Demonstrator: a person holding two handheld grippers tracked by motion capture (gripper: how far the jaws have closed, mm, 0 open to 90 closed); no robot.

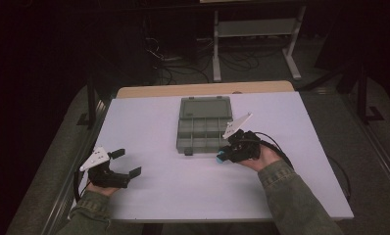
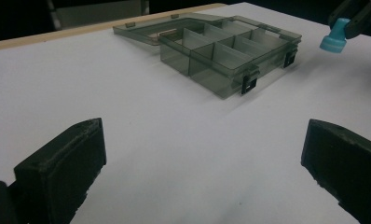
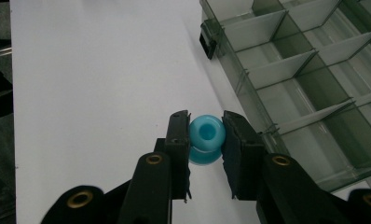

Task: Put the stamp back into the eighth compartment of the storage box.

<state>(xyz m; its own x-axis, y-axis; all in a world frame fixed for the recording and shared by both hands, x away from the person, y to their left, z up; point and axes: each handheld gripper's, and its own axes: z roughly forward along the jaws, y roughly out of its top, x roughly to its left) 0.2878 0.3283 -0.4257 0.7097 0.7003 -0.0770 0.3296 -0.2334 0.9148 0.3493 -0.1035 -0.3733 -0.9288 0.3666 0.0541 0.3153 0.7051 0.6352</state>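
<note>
Right gripper (image 3: 206,135): jaws clamped on a blue spool-shaped piece (image 3: 205,138), held just beside the near edge of the open grey compartment box (image 3: 314,93), above the white table (image 1: 173,186). Left gripper (image 1: 126,162): jaws wide apart, nothing between them, well apart from the box, toward the table's near-left corner.

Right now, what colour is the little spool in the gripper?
Light blue spool, clearest in the right gripper view.

Overhead and claw-mounted views share the organizer box (image 1: 205,126).
</note>
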